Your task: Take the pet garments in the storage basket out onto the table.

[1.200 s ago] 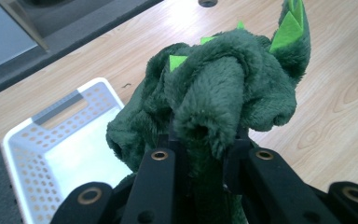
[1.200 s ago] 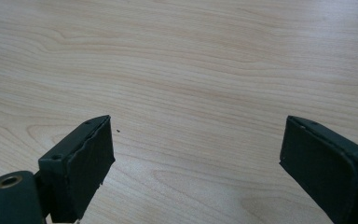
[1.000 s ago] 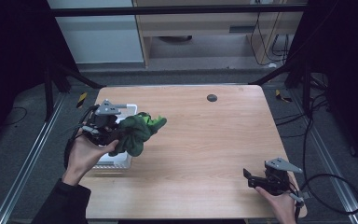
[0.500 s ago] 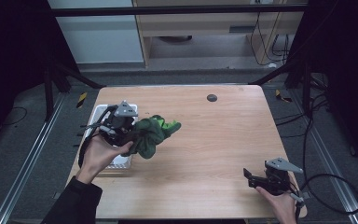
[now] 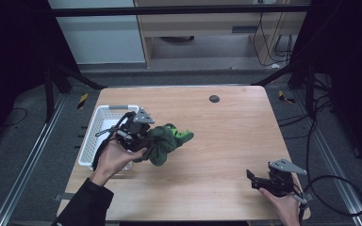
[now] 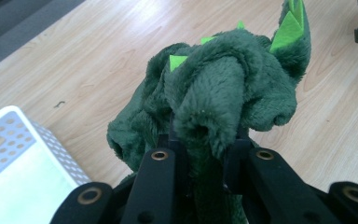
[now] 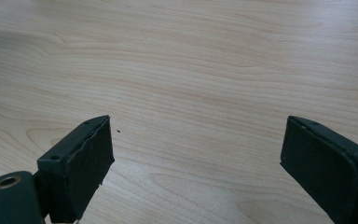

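Pale wooden table (image 5: 207, 141) under a dark frame, grey floor all around. At its left half a green plush toy (image 5: 166, 141), a soft dinosaur-like figure with bright lime felt spikes, hangs in the left gripper (image 5: 143, 136), lifted off the wood just beside the white perforated basket (image 5: 90, 141). In the left gripper view the two black jaws are clamped on a thick fold of the plush (image 6: 223, 88), the fabric bulging up and over them, which suggests a pinch on loose stuffing rather than on a firm part; the toy droops to either side for that reason. The person's left hand (image 5: 113, 157) wraps the gripper body from below, tilting it so the toy points toward the table's middle, away from the basket. The basket looks empty where its floor shows.

Well apart, at the near right corner, the right gripper (image 5: 259, 180) rests low over bare wood with its jaws spread wide and nothing between them, apparently waiting. A small dark disc (image 5: 214, 98) sits near the far edge.
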`<act>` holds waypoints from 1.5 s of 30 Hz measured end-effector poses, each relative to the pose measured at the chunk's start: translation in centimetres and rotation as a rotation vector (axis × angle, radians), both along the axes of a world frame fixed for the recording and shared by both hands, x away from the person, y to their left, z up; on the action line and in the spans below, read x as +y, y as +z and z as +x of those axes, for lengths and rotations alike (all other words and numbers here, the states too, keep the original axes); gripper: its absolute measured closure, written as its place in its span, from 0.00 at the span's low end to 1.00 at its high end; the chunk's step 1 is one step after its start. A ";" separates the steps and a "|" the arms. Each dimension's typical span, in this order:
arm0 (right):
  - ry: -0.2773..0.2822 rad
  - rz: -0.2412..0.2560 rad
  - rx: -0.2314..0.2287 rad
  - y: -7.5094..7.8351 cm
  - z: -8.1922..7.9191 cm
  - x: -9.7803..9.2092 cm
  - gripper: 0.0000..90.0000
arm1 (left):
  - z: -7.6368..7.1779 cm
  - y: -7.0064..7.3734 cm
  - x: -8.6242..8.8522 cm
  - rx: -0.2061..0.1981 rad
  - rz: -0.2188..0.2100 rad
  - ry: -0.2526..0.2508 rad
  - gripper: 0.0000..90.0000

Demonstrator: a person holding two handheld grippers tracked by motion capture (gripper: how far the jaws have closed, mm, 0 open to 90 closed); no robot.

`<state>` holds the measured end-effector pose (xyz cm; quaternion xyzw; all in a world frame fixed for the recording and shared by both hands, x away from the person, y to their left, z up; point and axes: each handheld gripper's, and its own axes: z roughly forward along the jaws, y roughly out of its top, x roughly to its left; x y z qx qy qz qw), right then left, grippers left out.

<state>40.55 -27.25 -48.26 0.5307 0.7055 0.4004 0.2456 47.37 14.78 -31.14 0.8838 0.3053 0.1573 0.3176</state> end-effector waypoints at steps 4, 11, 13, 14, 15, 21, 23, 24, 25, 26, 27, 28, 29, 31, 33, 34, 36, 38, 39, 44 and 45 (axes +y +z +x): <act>0.000 0.001 0.000 0.0 0.0 0.0 0.10 | 0.1 -0.5 -0.6 0.011 0.001 -0.013 0.87; 0.001 0.002 -0.003 0.0 0.0 0.0 0.10 | 0.4 -1.9 -1.8 0.039 0.018 -0.045 0.87; 0.002 0.000 -0.004 0.0 0.0 -0.1 0.10 | 0.4 -2.2 -2.1 0.043 0.024 -0.052 0.87; 0.002 -0.004 -0.007 0.0 0.0 -0.1 0.10 | 0.4 -2.4 -2.2 0.048 0.024 -0.056 0.87; 0.002 0.001 -0.004 0.0 0.0 -0.1 0.10 | 0.4 -2.5 -2.3 0.051 0.026 -0.060 0.87; 0.001 0.001 -0.004 0.0 0.0 0.0 0.10 | 0.4 -3.4 -3.0 0.066 0.036 -0.073 0.87; 0.001 0.001 -0.004 0.0 0.0 0.0 0.10 | 0.5 -3.9 -3.3 0.072 0.043 -0.079 0.87; 0.002 -0.006 -0.008 0.0 0.0 -0.1 0.10 | 0.5 -4.1 -3.4 0.076 0.045 -0.079 0.87; 0.000 0.000 -0.004 0.0 0.0 0.0 0.10 | 0.6 -4.3 -3.5 0.081 0.049 -0.085 0.87; 0.001 0.000 -0.005 0.0 0.0 0.0 0.10 | 0.6 -4.6 -3.7 0.087 0.050 -0.085 0.87; 0.001 0.001 -0.004 0.0 0.0 0.0 0.10 | 0.6 -4.8 -3.8 0.089 0.055 -0.089 0.87; 0.002 -0.005 -0.009 0.0 0.0 -0.1 0.10 | 0.6 -5.0 -3.9 0.096 0.059 -0.094 0.87; 0.001 -0.003 -0.006 0.0 0.0 0.0 0.10 | 0.6 -5.2 -4.0 0.098 0.060 -0.096 0.87; 0.003 -0.005 -0.005 0.0 0.0 0.0 0.10 | 0.7 -5.5 -4.4 0.104 0.067 -0.102 0.87; 0.003 -0.005 -0.005 0.0 0.0 0.0 0.10 | 0.7 -5.7 -4.6 0.110 0.070 -0.110 0.87; 0.003 -0.005 -0.005 0.0 0.0 0.0 0.10 | 0.7 -5.9 -4.8 0.112 0.072 -0.115 0.87; 0.002 -0.003 -0.004 0.0 0.0 0.0 0.10 | 0.6 -6.1 -5.1 0.115 0.075 -0.120 0.87; 0.002 -0.003 -0.005 0.0 0.0 0.0 0.10 | 0.6 -6.4 -5.4 0.117 0.081 -0.122 0.87; 0.002 -0.003 -0.005 0.0 0.0 0.0 0.10 | 0.7 -6.6 -5.5 0.118 0.082 -0.122 0.87; 0.002 -0.002 -0.004 0.0 0.0 0.0 0.10 | 0.8 -7.5 -5.9 0.134 0.086 -0.127 0.87; 0.003 -0.004 -0.006 0.0 0.0 0.0 0.10 | 0.8 -7.6 -6.0 0.137 0.086 -0.129 0.87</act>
